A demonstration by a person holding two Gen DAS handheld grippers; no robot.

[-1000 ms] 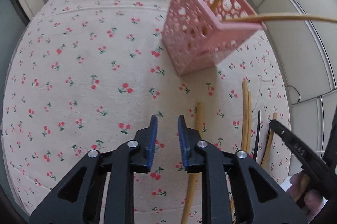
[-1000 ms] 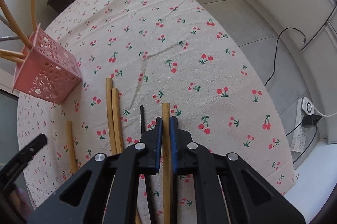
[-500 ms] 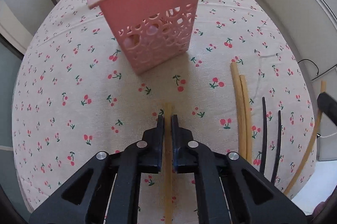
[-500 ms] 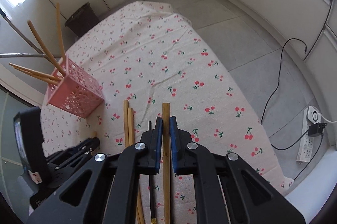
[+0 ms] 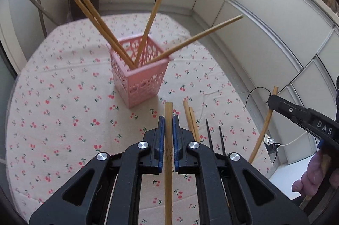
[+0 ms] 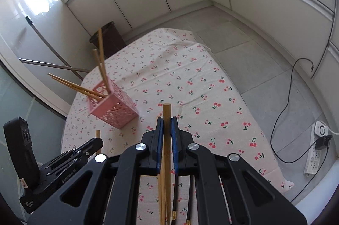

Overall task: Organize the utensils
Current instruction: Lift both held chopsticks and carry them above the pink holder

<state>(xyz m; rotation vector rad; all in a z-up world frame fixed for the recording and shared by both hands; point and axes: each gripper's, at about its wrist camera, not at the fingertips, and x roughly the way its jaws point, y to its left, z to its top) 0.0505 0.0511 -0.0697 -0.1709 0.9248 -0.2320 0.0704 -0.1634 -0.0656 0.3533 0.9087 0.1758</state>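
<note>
I kept the left gripper clamped on one bamboo chopstick, the right gripper on another, both short of the pink holder containing four chopsticks.

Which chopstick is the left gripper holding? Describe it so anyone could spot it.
On the cherry-print tablecloth, in front of the pink basket, the left gripper clamps one wooden chopstick. Unlike the wooden pair and black pair lying beside it, it is lifted.
</note>
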